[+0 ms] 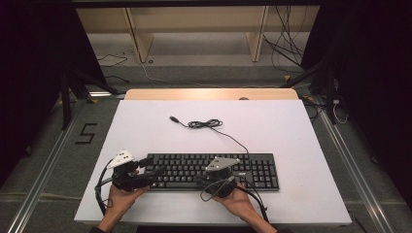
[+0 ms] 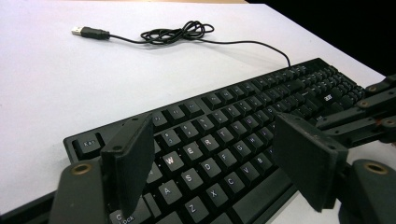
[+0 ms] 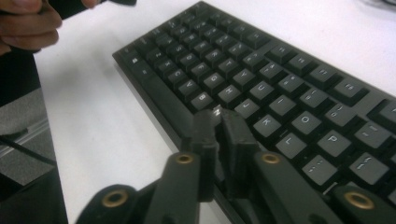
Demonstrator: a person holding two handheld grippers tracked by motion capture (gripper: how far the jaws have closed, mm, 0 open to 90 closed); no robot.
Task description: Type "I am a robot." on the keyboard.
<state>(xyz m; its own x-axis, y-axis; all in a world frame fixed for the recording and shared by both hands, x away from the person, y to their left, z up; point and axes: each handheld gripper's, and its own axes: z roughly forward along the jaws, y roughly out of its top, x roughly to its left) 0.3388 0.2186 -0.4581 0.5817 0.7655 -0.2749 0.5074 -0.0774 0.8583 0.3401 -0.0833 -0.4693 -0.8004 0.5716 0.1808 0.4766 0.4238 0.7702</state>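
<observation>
Jaws, left: stood wide apart on the left gripper (image 2: 215,163), holding nothing, spread over the Q-W-E-R and A-S-D keys at the lower middle of the left gripper view.
Jaws, right: pressed nearly together on the right gripper (image 3: 219,140), nothing between them, tips down at a letter key in the bottom rows, at the lower centre of the right gripper view.
Keyboard: the black keyboard (image 1: 214,171) lay flat on the white counter (image 1: 145,126), lengthwise across the lower middle of the high view, number pad toward the right of the frame.
Left gripper in the high view: the left gripper (image 1: 158,171) sat at the keyboard's left end, held by the left hand (image 1: 119,198) at the lower left.
Right gripper in the high view: the right gripper (image 1: 198,179) hung over the keyboard's near edge around its middle, held by the right hand (image 1: 238,200).
Cable: the keyboard's cable (image 1: 233,138) ran from its far edge to a loose coil (image 1: 204,124) above the keyboard, ending in a USB plug (image 1: 173,118) lying free on the counter.
Hand in the right gripper view: fingers (image 3: 28,23) showed at the upper left corner.
</observation>
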